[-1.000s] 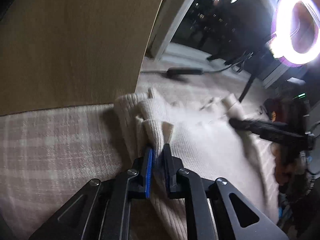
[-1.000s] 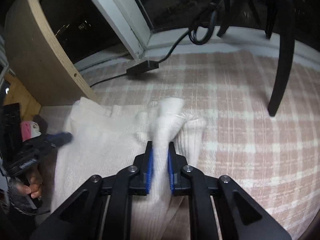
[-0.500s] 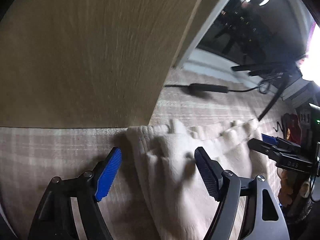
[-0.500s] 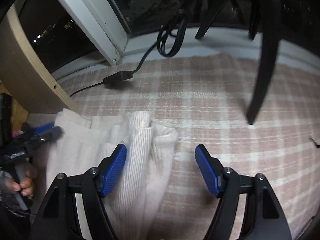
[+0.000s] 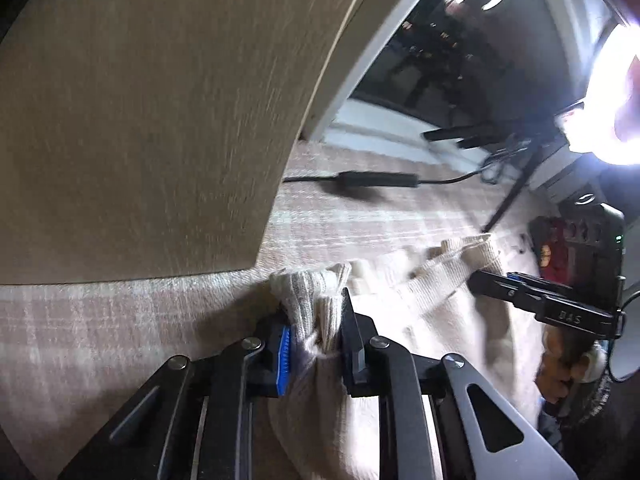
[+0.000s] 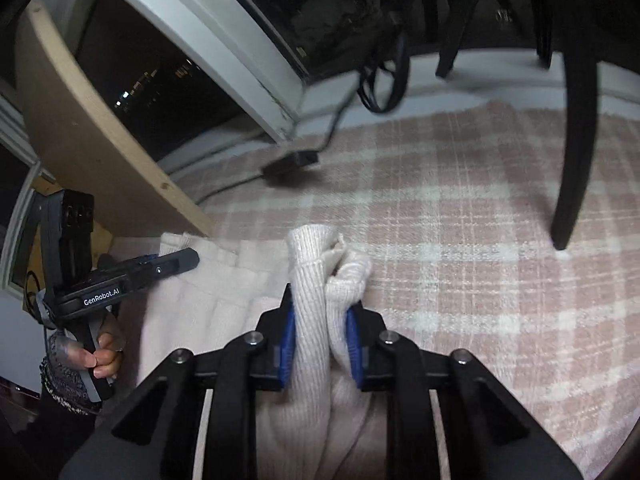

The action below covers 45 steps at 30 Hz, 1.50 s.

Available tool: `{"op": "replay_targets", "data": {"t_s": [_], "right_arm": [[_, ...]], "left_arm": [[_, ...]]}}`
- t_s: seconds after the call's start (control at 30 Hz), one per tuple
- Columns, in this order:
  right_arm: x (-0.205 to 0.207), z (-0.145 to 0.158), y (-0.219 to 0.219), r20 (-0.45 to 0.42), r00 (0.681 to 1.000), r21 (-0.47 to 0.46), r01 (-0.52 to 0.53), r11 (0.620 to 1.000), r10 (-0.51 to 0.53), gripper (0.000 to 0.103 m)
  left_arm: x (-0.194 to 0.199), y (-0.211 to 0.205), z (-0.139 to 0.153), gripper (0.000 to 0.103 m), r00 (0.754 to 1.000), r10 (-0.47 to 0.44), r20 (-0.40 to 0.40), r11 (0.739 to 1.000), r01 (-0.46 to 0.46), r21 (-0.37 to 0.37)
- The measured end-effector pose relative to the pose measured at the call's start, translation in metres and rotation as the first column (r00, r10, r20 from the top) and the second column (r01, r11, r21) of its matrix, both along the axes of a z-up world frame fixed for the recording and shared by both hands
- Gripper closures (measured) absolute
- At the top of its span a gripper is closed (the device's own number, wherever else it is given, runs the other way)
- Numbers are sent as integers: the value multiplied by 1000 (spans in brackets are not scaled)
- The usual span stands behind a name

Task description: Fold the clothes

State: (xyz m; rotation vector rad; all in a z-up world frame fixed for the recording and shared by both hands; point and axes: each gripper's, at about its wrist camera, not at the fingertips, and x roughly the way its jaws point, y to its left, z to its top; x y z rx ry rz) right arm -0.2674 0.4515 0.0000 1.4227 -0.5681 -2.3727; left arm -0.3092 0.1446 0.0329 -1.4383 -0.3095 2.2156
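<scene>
A cream ribbed knit garment lies on a pink plaid blanket. My left gripper is shut on a bunched corner of the garment at its left end. My right gripper is shut on a bunched fold of the garment at its right end. Each gripper shows in the other's view: the right gripper at the garment's far right, the left gripper at its far left edge.
A wooden panel stands at the left, close behind the garment. A black power adapter and cable lie on the blanket toward the window. A black stand leg comes down at the right. A bright ring light glares.
One second ago both grippers were shut on the garment; half a second ago both were open above it. Now both have shut again on bunched fabric at the top corners.
</scene>
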Motion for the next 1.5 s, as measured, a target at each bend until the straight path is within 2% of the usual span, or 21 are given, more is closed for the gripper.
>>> {"op": "replay_targets", "data": {"t_s": [0.1,0.23,0.33,0.4,0.53,0.6,0.67,0.73,0.8,0.83,0.9,0.93,0.97,1.03,1.17,1.2,1.23,1.3,1.37,1.5], "right_arm": [[19,30,0,-39,999,-7,-2,1000,1,83],[48,72,-1,-114,993,-15,3,1000,-5,84],[68,106,-1,-170,985,1,6,1000,-5,84],[80,132,-7,-222,975,25,11,1000,-6,84],[115,190,-17,-346,938,76,36,996,-7,84],[139,208,-24,-399,917,119,54,991,-2,84],[168,211,-31,-431,903,169,72,983,8,84],[199,198,-39,-440,898,219,82,972,23,84],[229,155,-46,-383,923,235,73,969,23,84],[244,131,-49,-349,937,241,67,968,22,84],[264,69,-53,-204,979,247,48,968,3,84],[272,38,-55,-126,992,257,35,966,-2,84],[279,19,-57,-98,995,280,32,960,-4,84],[292,3,-62,-87,996,320,16,947,12,84],[308,12,-56,-82,996,374,11,927,21,82],[313,17,-52,-75,997,383,2,924,29,80],[318,21,-48,-69,997,391,0,920,30,73],[328,31,-39,-65,998,392,10,920,17,71],[334,47,-33,-87,996,364,37,931,-6,70],[319,66,-50,-112,994,351,23,936,17,69]], "left_arm": [[19,-10,32,87,999,-16,-42,999,17,40],[48,-16,78,87,992,-45,-120,998,51,44],[64,-17,116,87,981,-66,-182,997,74,38],[75,-23,144,87,973,-63,-222,995,78,60],[117,-33,205,88,931,-76,-356,993,103,60],[143,-35,218,88,910,-90,-404,992,119,48],[173,-36,219,87,887,-117,-448,990,140,19],[208,-35,198,87,868,-154,-472,987,160,-28],[235,-30,153,87,882,-193,-431,980,196,-39],[246,-26,124,87,898,-223,-380,974,218,-56],[265,-15,57,87,932,-288,-221,957,270,-107],[274,-11,29,88,939,-307,-153,949,289,-127],[280,-10,19,88,940,-309,-142,947,291,-134],[289,-12,12,87,940,-300,-161,950,279,-140],[299,-21,25,79,943,-288,-166,953,265,-146],[303,-22,27,79,940,-300,-164,949,277,-149],[308,-23,29,79,934,-316,-165,944,293,-150],[319,-24,34,74,923,-345,-172,934,320,-158],[329,-30,43,74,914,-361,-186,927,329,-180],[315,-31,36,73,927,-329,-180,936,295,-191]]}}
